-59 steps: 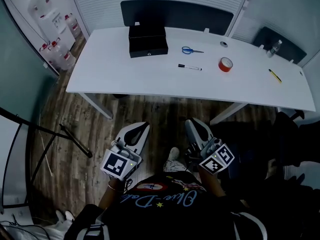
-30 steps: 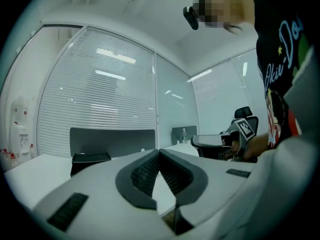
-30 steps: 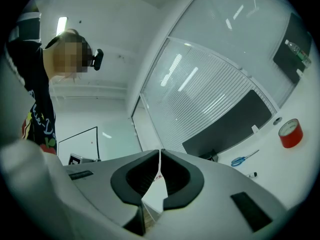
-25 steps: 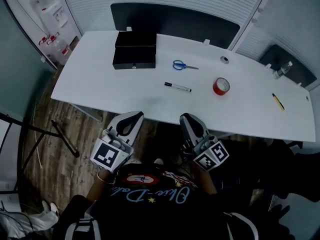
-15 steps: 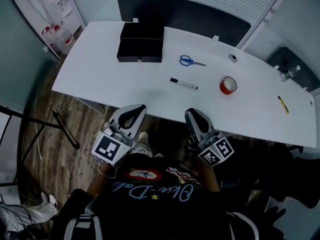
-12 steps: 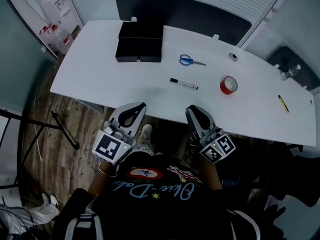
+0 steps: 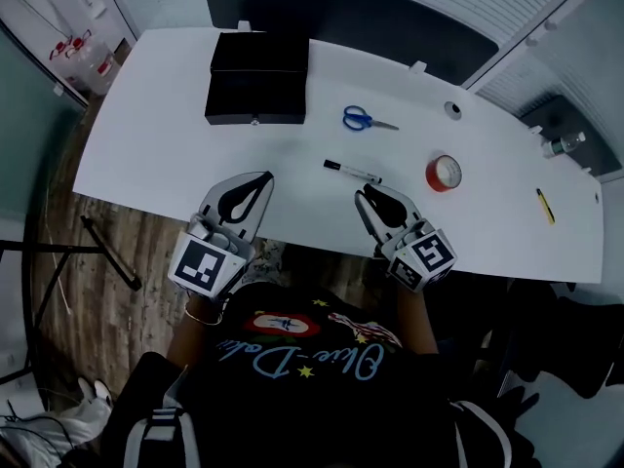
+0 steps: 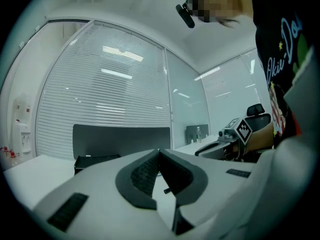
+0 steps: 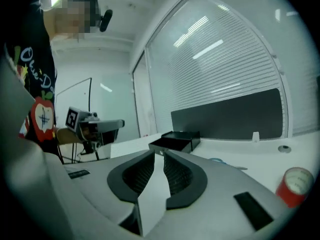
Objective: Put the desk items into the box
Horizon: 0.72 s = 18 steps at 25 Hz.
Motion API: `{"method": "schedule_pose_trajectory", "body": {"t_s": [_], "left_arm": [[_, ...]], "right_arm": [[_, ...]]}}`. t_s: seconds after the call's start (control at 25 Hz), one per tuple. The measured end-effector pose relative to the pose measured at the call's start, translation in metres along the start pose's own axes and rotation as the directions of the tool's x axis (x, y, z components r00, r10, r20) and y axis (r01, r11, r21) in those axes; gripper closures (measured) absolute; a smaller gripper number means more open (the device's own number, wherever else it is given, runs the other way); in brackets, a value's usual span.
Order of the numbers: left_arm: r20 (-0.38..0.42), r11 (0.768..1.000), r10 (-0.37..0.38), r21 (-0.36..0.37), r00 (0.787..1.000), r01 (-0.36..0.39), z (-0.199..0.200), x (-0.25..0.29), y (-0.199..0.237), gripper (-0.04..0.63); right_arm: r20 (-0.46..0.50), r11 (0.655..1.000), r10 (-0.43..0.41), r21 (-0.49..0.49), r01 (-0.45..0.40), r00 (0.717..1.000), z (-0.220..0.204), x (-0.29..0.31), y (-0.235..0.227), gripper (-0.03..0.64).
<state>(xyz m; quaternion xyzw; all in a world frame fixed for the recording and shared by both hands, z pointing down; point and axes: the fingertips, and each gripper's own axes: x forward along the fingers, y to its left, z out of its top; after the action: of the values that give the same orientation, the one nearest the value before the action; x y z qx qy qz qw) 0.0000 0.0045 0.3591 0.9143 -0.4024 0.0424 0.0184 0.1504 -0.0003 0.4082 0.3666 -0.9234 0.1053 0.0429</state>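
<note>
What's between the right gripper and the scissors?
The black marker, per the head view. The right gripper has jaws that have just been opening, nothing between them.

Pale blue looping script runs across the person's black shirt (image 7: 302, 359), too curly to read. Black-and-white square markers sit on the left cube (image 7: 206, 265) and the right cube (image 7: 427, 256).

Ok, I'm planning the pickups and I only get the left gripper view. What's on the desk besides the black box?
Observer: In the head view, blue-handled scissors lie to the right of the box.
Operator: Anything further right?
Observer: A red tape roll lies flat, just beyond a black marker.
Operator: And past that?
Observer: A thin yellow item lies alone near the right end of the desk.
</note>
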Motion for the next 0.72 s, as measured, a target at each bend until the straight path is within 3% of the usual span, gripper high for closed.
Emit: {"method": "schedule_pose_trajectory", "body": {"t_s": [0.12,0.4,0.72], "left_arm": [[-0.023,1.000,0.000,-0.005,1.000,0.000,-0.004,0.009,0.011,0.594],[-0.043,0.998,0.023,-0.063,0.999,-0.026,-0.020,0.018,0.036,0.594],[-0.056,0.998,0.017,-0.057,0.998,-0.020,-0.025,0.024,0.050,0.594]], "right_arm": [[-0.104,0.998,0.000,-0.056,-0.006,0.995,-0.013,0.014,-0.021,0.568],[-0.197,0.997,0.046,-0.058,-0.059,0.979,-0.029,0.043,-0.035,0.562],[-0.356,0.966,0.083,-0.200,-0.163,0.931,-0.058,0.066,-0.035,0.554]]}}
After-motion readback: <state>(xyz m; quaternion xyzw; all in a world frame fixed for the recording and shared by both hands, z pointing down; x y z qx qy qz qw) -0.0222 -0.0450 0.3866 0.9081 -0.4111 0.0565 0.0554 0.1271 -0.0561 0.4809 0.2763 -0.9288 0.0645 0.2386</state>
